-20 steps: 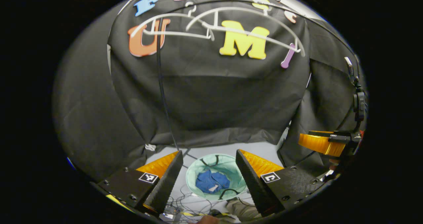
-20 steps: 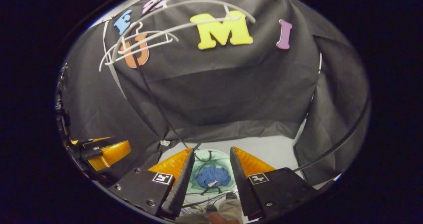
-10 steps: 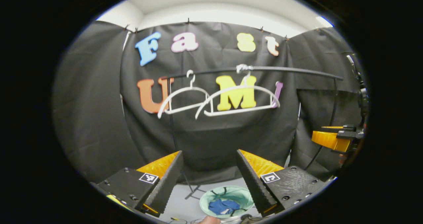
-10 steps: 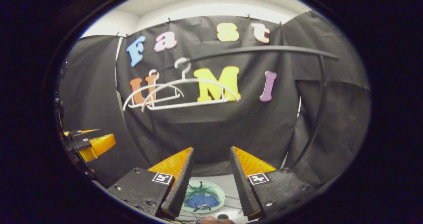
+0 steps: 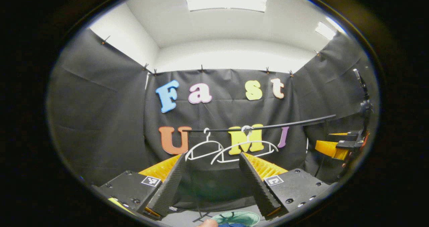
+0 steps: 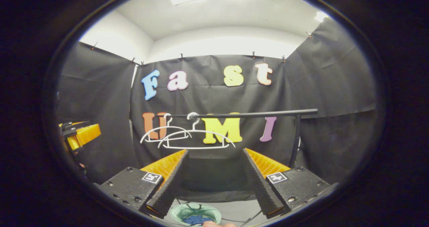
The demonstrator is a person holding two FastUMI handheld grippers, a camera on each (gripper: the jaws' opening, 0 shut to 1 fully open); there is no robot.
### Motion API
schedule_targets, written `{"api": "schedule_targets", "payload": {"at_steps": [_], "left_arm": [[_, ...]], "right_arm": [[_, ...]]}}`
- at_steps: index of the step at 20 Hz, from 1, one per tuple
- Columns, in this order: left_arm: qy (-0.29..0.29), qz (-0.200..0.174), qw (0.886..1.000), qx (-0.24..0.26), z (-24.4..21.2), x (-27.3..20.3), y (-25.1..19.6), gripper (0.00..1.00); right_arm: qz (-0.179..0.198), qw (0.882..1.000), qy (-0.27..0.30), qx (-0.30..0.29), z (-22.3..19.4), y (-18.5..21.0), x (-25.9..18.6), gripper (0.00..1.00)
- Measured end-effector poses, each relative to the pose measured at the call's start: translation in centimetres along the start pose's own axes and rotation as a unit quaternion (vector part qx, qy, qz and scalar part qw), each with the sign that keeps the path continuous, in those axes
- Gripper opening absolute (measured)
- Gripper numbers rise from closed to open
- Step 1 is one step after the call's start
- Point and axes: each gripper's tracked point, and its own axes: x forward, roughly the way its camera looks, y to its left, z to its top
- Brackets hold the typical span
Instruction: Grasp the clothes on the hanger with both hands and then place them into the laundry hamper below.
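Here, in the left gripper view, the left claw (image 5: 211,181) is held level and aimed at the booth's back wall, its fingers spread wide with nothing between them. Beyond it a black rail (image 5: 264,126) carries two bare white hangers (image 5: 231,150), with open room all around them. At the bottom edge the rim of the green laundry hamper (image 5: 236,216) peeks in on the floor, a sliver of blue clothes (image 5: 233,225) inside it. Far to the right the right claw (image 5: 330,148) hangs well apart.

In the right gripper view, the right claw (image 6: 214,180) is likewise level and released, empty, facing the rail (image 6: 241,114) and hangers (image 6: 187,136). The rail's upright post (image 6: 295,143) stands to the right. Below, the hamper (image 6: 182,212) sits on the floor with the blue clothes (image 6: 196,219) lying in it. The left claw (image 6: 82,135) shows at the left edge, well apart.
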Motion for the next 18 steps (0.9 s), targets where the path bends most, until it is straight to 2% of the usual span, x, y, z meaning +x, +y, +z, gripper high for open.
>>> {"api": "schedule_targets", "payload": {"at_steps": [5, 10, 18], "left_arm": [[-0.021, 0.036, 0.999, -0.014, 2.7, -6.7, -1.5, 1.00], [-0.010, 0.046, 0.999, -0.012, 2.9, -12.0, -4.5, 1.00], [-0.036, 0.051, 0.998, 0.003, 6.8, -15.0, -6.9, 1.00]], "right_arm": [[0.001, 0.999, -0.019, -0.028, 2.1, -4.4, -6.3, 0.99], [0.010, 0.999, -0.035, -0.026, 2.7, -7.0, -11.3, 0.99], [0.025, 0.997, -0.071, -0.023, 6.0, -9.0, -15.5, 0.99]]}}
